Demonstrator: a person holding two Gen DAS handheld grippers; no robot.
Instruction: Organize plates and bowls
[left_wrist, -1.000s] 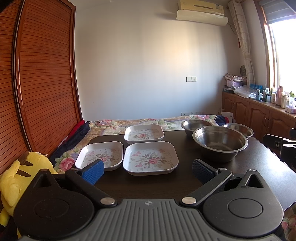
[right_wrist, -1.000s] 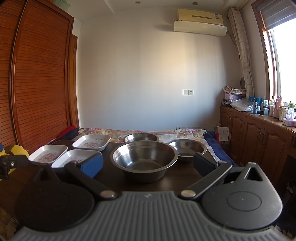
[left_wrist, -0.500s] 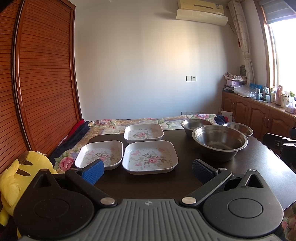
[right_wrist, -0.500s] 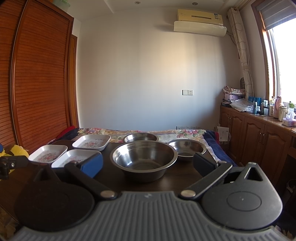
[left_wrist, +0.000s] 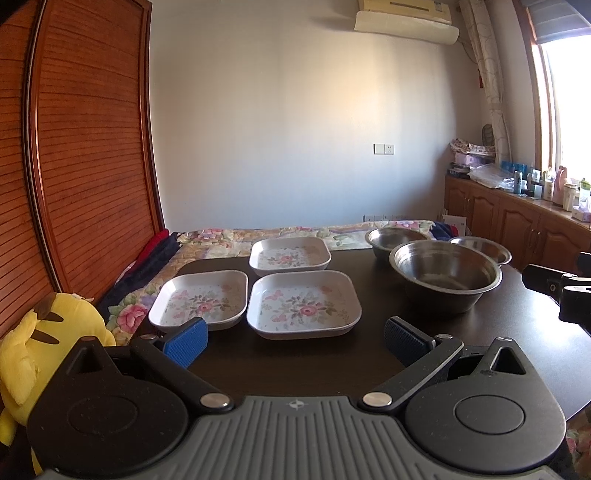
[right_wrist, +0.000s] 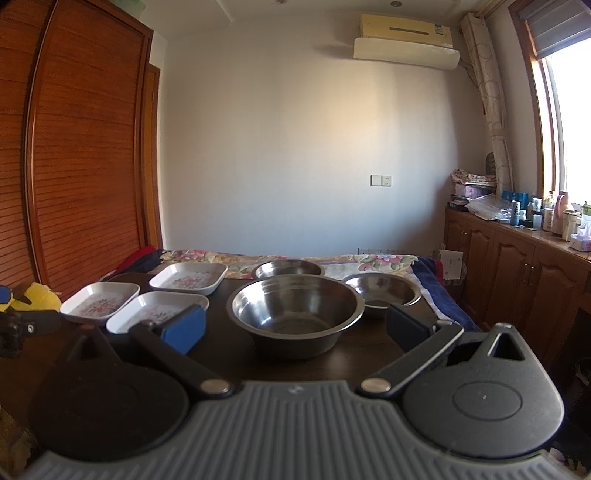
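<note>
Three white square floral plates lie on the dark table (left_wrist: 295, 362): a near one (left_wrist: 303, 303), a left one (left_wrist: 201, 297) and a far one (left_wrist: 290, 255). Three steel bowls stand to their right: a large one (left_wrist: 445, 275) and two smaller ones (left_wrist: 393, 240) (left_wrist: 480, 249) behind it. My left gripper (left_wrist: 295, 338) is open and empty just in front of the near plate. My right gripper (right_wrist: 295, 326) is open and empty in front of the large bowl (right_wrist: 295, 308). The plates also show at the left in the right wrist view (right_wrist: 99, 301).
A yellow plush toy (left_wrist: 40, 343) sits off the table's left edge. A floral bedspread (left_wrist: 280, 234) lies beyond the table. A wooden slatted wardrobe (left_wrist: 85, 147) stands at left, cabinets with bottles (left_wrist: 517, 218) at right. The right gripper's edge (left_wrist: 561, 291) shows at right.
Both grippers have risen slightly and stay open. The dishes have not moved.
</note>
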